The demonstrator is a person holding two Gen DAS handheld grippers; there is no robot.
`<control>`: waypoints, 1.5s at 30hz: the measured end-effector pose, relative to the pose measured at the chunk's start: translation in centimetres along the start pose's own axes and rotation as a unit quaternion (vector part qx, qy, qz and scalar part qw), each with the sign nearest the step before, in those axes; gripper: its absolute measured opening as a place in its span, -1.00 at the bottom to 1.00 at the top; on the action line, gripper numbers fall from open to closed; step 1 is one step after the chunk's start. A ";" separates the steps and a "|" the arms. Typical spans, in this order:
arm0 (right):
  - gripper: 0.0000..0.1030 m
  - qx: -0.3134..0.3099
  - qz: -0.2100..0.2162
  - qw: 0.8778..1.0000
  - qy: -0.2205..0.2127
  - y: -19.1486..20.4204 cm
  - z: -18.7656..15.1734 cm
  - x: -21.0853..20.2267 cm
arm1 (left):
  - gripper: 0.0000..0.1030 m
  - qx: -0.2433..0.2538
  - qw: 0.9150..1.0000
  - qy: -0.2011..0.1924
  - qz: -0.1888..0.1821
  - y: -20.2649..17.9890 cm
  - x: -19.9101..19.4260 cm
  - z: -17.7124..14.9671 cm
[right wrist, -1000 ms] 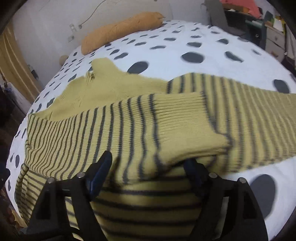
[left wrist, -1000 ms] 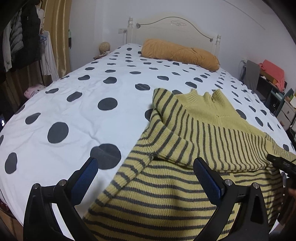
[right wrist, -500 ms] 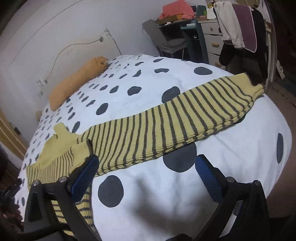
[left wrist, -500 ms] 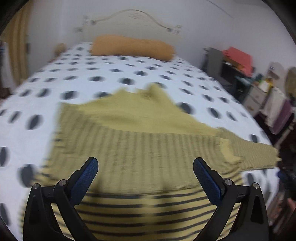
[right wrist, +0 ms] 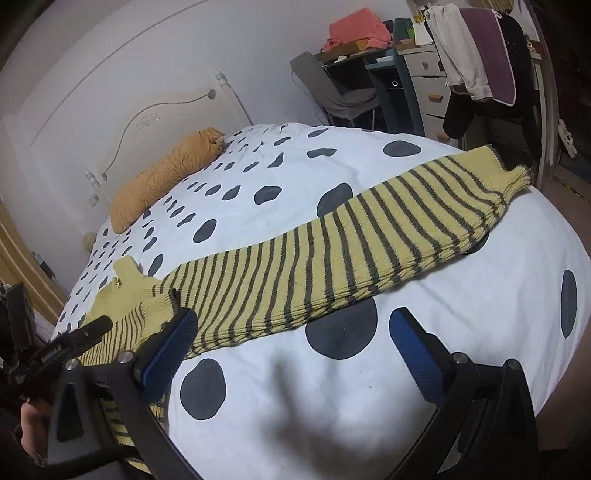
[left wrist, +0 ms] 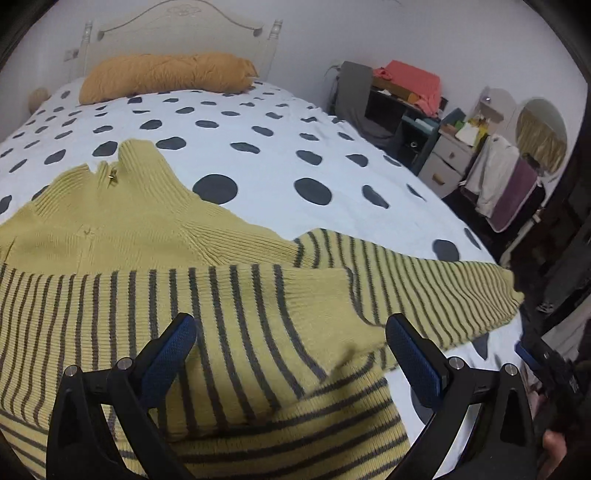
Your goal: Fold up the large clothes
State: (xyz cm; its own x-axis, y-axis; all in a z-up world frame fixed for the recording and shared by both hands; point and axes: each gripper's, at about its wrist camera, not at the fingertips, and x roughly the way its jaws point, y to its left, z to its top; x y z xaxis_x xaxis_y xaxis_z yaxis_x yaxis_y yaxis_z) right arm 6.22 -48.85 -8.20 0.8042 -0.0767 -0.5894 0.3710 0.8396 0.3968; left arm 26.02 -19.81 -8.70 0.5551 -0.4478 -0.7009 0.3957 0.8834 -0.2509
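Note:
A yellow sweater with grey stripes [left wrist: 177,266] lies on the polka-dot bed [left wrist: 280,155]. One sleeve is folded across its body, with the cuff [left wrist: 332,325] near my left gripper. The other sleeve [right wrist: 369,243] lies stretched out to the right toward the bed edge. My left gripper [left wrist: 291,354] is open and empty, just above the folded sleeve. My right gripper [right wrist: 291,347] is open and empty, above bare sheet in front of the stretched sleeve. The left gripper also shows at the left edge of the right wrist view [right wrist: 55,350].
An orange pillow [left wrist: 166,74] lies by the white headboard [left wrist: 177,22]. A desk with clothes [left wrist: 402,92], drawers [left wrist: 447,162] and hanging towels [right wrist: 476,48] stand to the right of the bed. The bed edge [right wrist: 554,266] drops off at the right.
My right gripper let go of the folded sleeve and swung right, off the sweater and over bare sheet. My left gripper opened nothing but swung right, from the left shoulder to the folded cuff.

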 end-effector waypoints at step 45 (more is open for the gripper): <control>-0.77 0.269 0.022 0.963 0.005 -14.7 6.8 6.4 | 0.88 0.006 0.997 0.053 0.060 1.6 6.5 -0.6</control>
State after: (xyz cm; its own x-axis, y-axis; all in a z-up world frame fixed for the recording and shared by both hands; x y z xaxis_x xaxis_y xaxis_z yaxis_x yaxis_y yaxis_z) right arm 9.04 -65.38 -12.99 0.8207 -0.0400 -0.5700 0.5262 0.4417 0.7266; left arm 29.83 -21.26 -14.08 0.5195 -0.3214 -0.7918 0.3399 0.9278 -0.1536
